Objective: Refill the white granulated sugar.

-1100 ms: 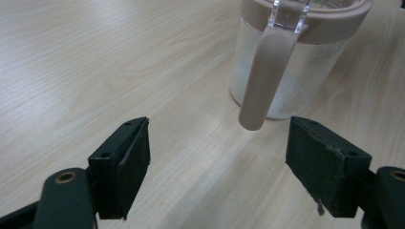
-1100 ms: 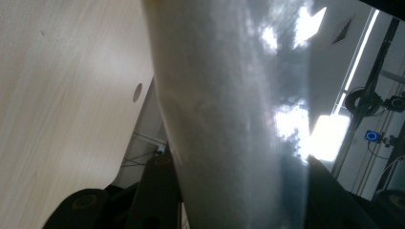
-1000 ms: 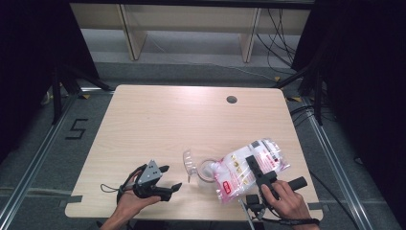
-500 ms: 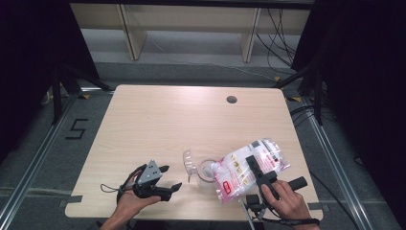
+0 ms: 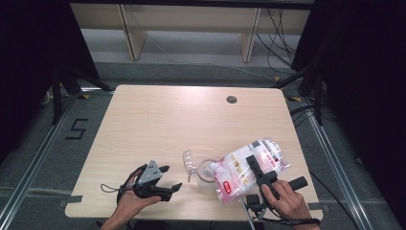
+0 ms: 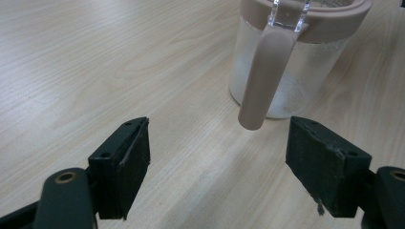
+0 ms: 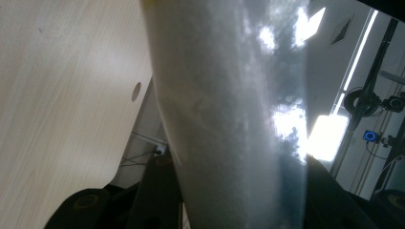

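A clear jar (image 5: 207, 171) with a beige rim stands near the table's front edge, its clear flip lid (image 5: 189, 163) hanging open to the left. In the left gripper view the jar (image 6: 286, 62) is just ahead, a beige latch strap (image 6: 262, 76) hanging down its side. My left gripper (image 5: 171, 178) lies low to the jar's left, open and holding nothing (image 6: 217, 167). My right gripper (image 5: 251, 165) is shut on a clear plastic bag (image 5: 249, 170) of white contents with a red label, which is tilted with its lower end at the jar's mouth. The bag (image 7: 229, 119) hides most of the right jaws (image 7: 234, 191).
The light wooden table (image 5: 167, 120) has a round cable hole (image 5: 231, 99) at the back right. Wooden shelving (image 5: 191, 24) stands behind the table. Dark curtains and cables flank both sides. A "5" mark (image 5: 76, 128) is on the floor at left.
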